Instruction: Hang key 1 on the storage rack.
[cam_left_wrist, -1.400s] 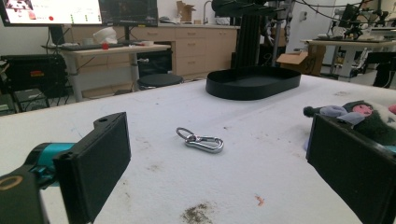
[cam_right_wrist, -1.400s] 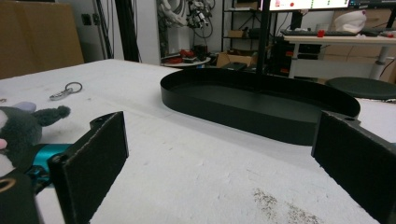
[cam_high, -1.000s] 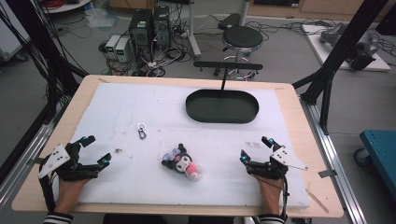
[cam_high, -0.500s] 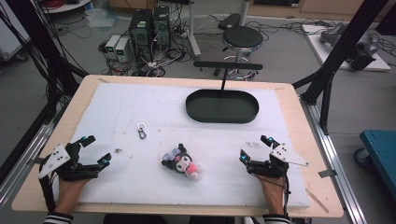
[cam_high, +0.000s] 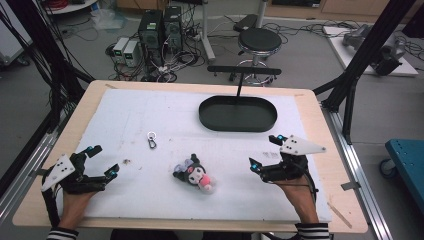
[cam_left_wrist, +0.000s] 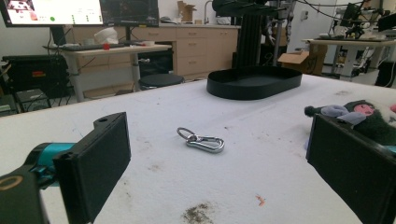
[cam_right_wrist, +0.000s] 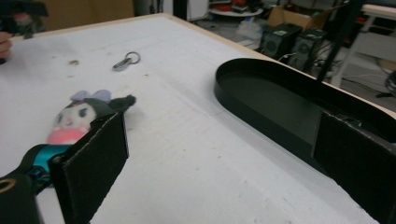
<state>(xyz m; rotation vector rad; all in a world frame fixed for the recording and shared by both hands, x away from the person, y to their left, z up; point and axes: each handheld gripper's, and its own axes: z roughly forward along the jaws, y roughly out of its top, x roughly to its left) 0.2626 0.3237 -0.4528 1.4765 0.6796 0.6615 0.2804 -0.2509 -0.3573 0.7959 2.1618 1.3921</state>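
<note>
From above, the left gripper (cam_high: 102, 161) and right gripper (cam_high: 265, 151) are resting low on the white mat (cam_high: 125, 120), both with jaws spread wide and holding nothing. The plush toy (cam_high: 195, 174) is lying on the mat between them, touching neither, somewhat nearer the right one. The left gripper view is showing what the high view blurs: the metal carabiner (cam_left_wrist: 201, 139) is a shiny silver clip with a small ring at one end, lying flat amid brownish stains on the fuzzy mat. The right gripper view is showing the toy's black head, lilac bow and pink body, soft and rounded, and the oval black tray (cam_right_wrist: 280, 100) with its smooth, low upright wall.
</note>
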